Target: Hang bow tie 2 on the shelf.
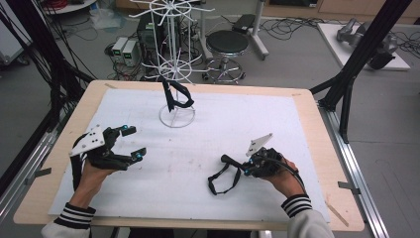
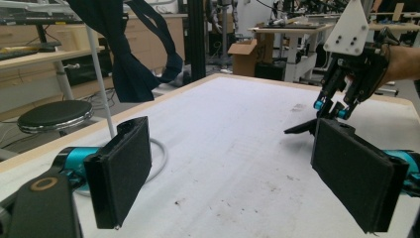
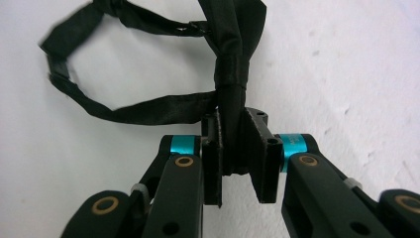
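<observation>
A black bow tie with its neck strap [image 1: 224,177] lies on the white mat [image 1: 198,144] at the near right. My right gripper [image 1: 246,170] is shut on the tie's end; the right gripper view has the folded black fabric [image 3: 232,94] pinched between the pads, with my right gripper [image 3: 237,161] low over the mat and the strap looping off to the left. My left gripper [image 1: 134,143] hovers open at the near left, nothing between its wide-set pads [image 2: 124,173]. A second dark bow tie [image 1: 176,96] hangs on the white wire rack [image 1: 172,59] at the table's back.
The rack's ring base [image 1: 177,119] rests on the mat's far middle. A black stool [image 1: 227,43] and cables lie on the floor beyond the table. Black frame posts [image 1: 364,54] rise at the right. The left gripper view has the right gripper [image 2: 329,109] across the mat.
</observation>
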Demonstrator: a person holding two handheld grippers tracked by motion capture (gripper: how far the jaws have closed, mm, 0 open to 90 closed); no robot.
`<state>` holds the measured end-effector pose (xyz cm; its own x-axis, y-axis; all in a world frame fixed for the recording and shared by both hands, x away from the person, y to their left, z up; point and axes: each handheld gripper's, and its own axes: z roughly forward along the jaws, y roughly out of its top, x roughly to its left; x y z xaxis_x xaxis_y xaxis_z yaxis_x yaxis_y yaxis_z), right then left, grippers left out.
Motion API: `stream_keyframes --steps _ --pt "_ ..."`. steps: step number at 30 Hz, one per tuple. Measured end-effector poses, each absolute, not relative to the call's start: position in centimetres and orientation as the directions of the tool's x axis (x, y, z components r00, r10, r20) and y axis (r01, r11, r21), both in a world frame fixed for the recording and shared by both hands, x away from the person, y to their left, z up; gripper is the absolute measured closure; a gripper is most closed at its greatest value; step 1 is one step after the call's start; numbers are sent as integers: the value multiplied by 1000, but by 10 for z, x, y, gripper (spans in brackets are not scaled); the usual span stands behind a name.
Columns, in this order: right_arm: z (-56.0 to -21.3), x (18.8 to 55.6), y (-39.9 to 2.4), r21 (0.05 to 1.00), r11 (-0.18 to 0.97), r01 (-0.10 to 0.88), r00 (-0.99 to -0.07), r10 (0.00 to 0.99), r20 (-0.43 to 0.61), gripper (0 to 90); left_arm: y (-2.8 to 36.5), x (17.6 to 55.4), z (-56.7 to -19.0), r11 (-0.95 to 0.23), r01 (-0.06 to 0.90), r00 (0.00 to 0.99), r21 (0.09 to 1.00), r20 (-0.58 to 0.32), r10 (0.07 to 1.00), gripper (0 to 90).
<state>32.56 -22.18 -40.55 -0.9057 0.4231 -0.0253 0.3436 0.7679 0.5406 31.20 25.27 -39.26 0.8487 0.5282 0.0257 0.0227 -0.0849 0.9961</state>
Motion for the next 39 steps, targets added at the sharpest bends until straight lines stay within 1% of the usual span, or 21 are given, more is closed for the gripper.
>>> stream_keyframes --steps 9,16,25,31,39 --pt "-394 323 -227 638 703 314 -910 414 -8 785 242 316 -384 -112 21 869 994 37 493 163" --pt "-377 323 -218 703 662 260 -925 380 -16 788 225 322 -369 -140 3 895 990 60 442 164" --pt "-355 327 -200 736 648 197 -941 337 -45 787 212 330 -362 -153 10 917 988 52 396 166" --pt "-342 330 -191 766 623 159 -949 311 -56 787 206 334 -354 -185 7 925 983 64 375 166" --pt "-327 333 -178 776 620 113 -961 268 -74 787 190 338 -342 -209 -6 941 978 76 328 166"
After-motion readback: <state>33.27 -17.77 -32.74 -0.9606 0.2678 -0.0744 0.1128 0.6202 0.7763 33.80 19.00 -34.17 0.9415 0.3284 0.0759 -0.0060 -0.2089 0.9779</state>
